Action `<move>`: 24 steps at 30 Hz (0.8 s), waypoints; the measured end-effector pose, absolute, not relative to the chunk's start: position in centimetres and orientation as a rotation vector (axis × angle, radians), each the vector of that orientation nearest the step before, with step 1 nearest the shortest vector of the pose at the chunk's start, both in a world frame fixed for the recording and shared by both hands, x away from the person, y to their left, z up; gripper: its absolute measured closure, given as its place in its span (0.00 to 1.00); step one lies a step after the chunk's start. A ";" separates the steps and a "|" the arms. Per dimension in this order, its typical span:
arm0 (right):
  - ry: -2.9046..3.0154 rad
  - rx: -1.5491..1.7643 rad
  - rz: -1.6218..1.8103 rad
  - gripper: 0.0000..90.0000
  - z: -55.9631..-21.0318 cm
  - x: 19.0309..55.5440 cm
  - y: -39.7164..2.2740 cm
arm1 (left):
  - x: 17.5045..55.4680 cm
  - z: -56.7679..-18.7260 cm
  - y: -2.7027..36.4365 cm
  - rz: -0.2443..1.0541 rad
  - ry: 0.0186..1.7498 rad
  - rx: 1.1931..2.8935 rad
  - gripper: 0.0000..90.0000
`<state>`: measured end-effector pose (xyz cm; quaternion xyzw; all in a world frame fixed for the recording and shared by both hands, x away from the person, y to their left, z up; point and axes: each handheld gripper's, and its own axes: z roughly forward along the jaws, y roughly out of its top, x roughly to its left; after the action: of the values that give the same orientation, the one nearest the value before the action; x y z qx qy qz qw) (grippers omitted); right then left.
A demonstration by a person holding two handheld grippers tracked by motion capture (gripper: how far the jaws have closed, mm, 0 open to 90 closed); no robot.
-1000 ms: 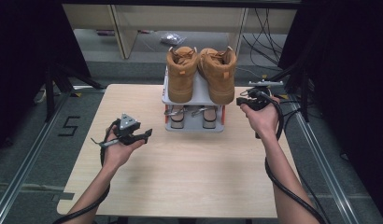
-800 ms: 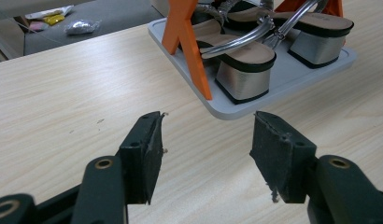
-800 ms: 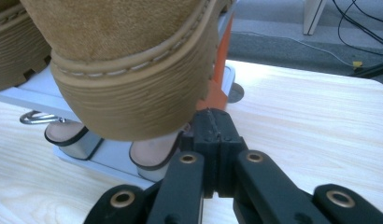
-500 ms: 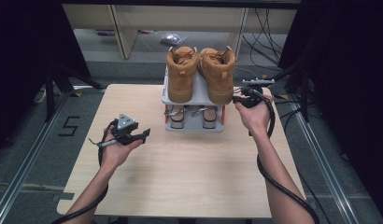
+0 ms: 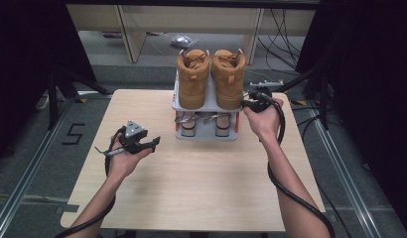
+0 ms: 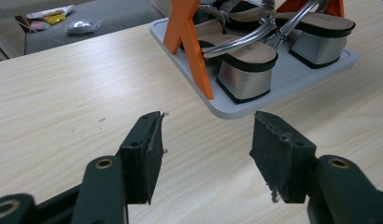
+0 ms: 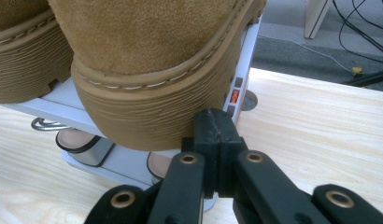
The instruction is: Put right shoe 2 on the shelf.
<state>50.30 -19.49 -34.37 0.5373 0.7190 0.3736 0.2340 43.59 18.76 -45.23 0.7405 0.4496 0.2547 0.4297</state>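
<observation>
A grey two-level shoe rack (image 5: 207, 106) stands at the table's far middle. Two tan suede boots (image 5: 193, 74) (image 5: 228, 73) sit on its top shelf, heels toward me. A pair of silver-heeled sandals (image 5: 187, 126) rests on its lower tray (image 6: 292, 79). My right gripper (image 5: 246, 102) is shut with nothing between its pads. Its tips (image 7: 216, 126) sit right at the ribbed heel sole of the right boot (image 7: 157, 46); I cannot tell if they touch. My left gripper (image 5: 153, 144) hovers low over the table, left of the rack, open and empty (image 6: 206, 140), pointing at the nearer sandal (image 6: 245, 70).
The wooden table (image 5: 191, 188) has bare room in front of the rack and to both sides. Orange legs (image 6: 192, 46) hold up the rack's top shelf (image 7: 245, 51). Cables trail from both grippers. Beyond the table are dark floor, desk legs and loose wires (image 5: 286, 29).
My right hand has moved left, bringing its shut gripper up against the right boot's heel. The left hand and its open gripper have stayed where they were.
</observation>
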 end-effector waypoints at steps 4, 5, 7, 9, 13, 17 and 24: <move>1.951 1.458 1.042 1.00 -34.4 50.2 -19.7 | 43.5 -45.3 18.8 0.636 1.119 1.839 0.47; 1.940 1.462 1.039 1.00 -34.3 50.0 -19.7 | 43.5 -45.2 18.9 0.637 1.122 1.840 0.47; 1.919 1.454 1.037 0.98 -34.2 49.8 -20.0 | 43.6 -45.3 19.1 0.643 1.124 1.831 0.48; 1.920 1.449 1.024 0.96 -34.1 49.5 -20.4 | 43.5 -45.3 19.2 0.647 1.131 1.825 0.48; 1.923 1.449 1.008 0.91 -34.4 49.0 -21.7 | 43.4 -45.4 19.3 0.653 1.131 1.817 0.48; 1.931 1.445 1.011 0.85 -34.9 48.3 -22.6 | 43.1 -45.5 19.6 0.657 1.138 1.807 0.49; 1.931 1.456 1.010 0.76 -35.9 46.7 -24.3 | 42.6 -45.6 20.7 0.672 1.156 1.779 0.48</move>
<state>46.73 -24.25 -35.89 0.5369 0.7120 0.3722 0.2574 42.62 20.67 -45.64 0.7171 0.4660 0.2706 0.4421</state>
